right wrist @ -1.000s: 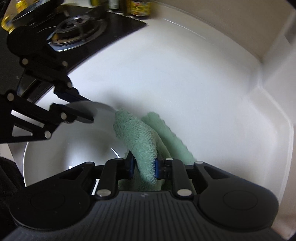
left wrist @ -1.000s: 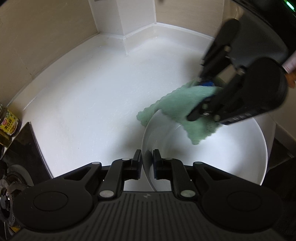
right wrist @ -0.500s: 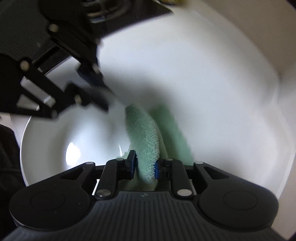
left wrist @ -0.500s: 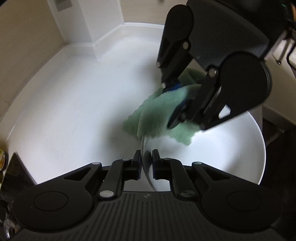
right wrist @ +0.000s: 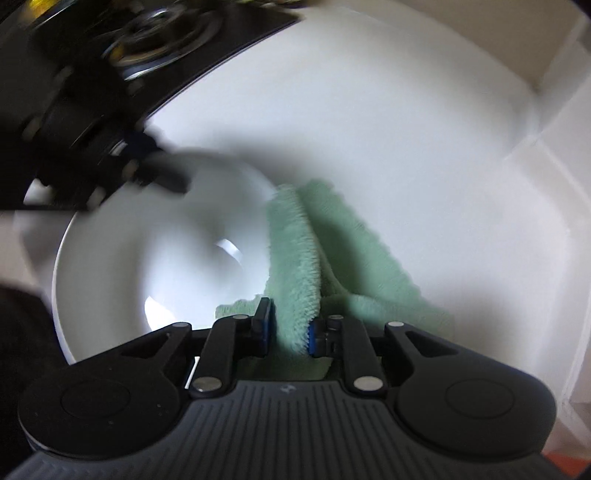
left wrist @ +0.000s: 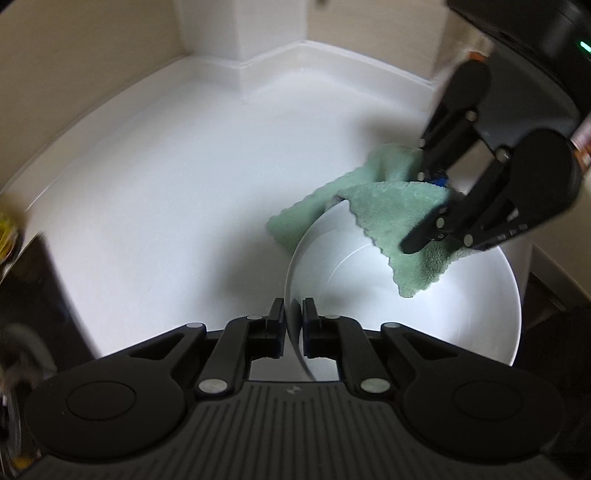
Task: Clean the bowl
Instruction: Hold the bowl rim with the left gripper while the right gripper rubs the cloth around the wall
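White bowl (left wrist: 424, 314) stands on the white worktop (left wrist: 166, 192), near its front edge. It is judged rigid, glazed, slippery and chippable; best held by the rim. The near rim is pinched between the narrow, closing jaws of the left hand-held gripper (left wrist: 293, 321). Green cloth (right wrist: 295, 266), soft and limp, is clamped in the right hand-held gripper (right wrist: 291, 332), jaws closing on it, and draped across the far rim.

Bowl's underside is hidden. Hob (right wrist: 155, 33) and left-edge items are blurred. Any dirt inside cannot be made out.
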`<action>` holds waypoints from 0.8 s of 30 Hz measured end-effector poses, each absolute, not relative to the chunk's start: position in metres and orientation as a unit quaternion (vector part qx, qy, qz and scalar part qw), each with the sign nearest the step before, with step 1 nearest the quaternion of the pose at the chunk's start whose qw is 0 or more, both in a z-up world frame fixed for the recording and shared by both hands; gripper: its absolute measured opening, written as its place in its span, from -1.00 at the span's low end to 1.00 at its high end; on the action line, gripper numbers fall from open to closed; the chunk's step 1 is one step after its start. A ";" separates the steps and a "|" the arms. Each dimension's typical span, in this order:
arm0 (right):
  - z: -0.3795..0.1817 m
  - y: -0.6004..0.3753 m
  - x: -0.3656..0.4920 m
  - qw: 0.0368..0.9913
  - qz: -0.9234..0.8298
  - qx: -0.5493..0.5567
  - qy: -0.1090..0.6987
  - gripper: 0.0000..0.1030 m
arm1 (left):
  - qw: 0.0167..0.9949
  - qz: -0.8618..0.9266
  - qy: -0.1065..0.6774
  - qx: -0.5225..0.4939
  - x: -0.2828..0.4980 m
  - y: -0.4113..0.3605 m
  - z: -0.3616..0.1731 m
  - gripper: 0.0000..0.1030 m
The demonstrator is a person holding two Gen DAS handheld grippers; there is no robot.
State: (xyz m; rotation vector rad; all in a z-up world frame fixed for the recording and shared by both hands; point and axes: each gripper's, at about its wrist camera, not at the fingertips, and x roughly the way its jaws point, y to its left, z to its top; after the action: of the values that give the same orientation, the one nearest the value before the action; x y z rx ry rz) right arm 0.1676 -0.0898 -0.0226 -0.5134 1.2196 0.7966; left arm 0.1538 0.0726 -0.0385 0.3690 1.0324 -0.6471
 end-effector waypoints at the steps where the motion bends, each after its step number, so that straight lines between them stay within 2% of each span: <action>1: -0.022 -0.092 0.170 0.710 0.365 -0.232 0.555 -0.72 | 0.800 -0.311 0.479 0.181 0.157 0.070 -0.038 -0.86; 5: -0.020 -0.073 0.172 0.719 0.361 -0.303 0.511 -0.65 | 0.786 -0.333 0.471 0.221 0.165 0.057 -0.037 -0.84; 8: -0.018 -0.062 0.172 0.725 0.367 -0.325 0.483 -0.61 | 0.797 -0.315 0.476 0.196 0.171 0.060 -0.038 -0.84; 16: -0.017 -0.098 0.178 0.779 0.320 -0.174 0.511 -0.71 | 0.839 -0.211 0.498 0.067 0.144 0.089 -0.039 -0.83; 17: -0.019 -0.102 0.175 0.784 0.309 -0.160 0.513 -0.71 | 0.839 -0.215 0.496 0.070 0.145 0.089 -0.040 -0.90; 19: -0.023 -0.105 0.167 0.782 0.303 -0.154 0.522 -0.73 | 0.833 -0.231 0.495 0.089 0.150 0.089 -0.040 -0.90; 24: -0.021 -0.101 0.166 0.722 0.366 -0.231 0.540 -0.69 | 0.806 -0.296 0.485 0.165 0.168 0.066 -0.035 -0.89</action>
State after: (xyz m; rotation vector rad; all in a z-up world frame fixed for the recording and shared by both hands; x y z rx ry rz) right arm 0.1656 -0.1008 -0.0208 -0.5105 1.1931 0.8078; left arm 0.1677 0.0660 -0.0348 0.3524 1.0391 -0.6332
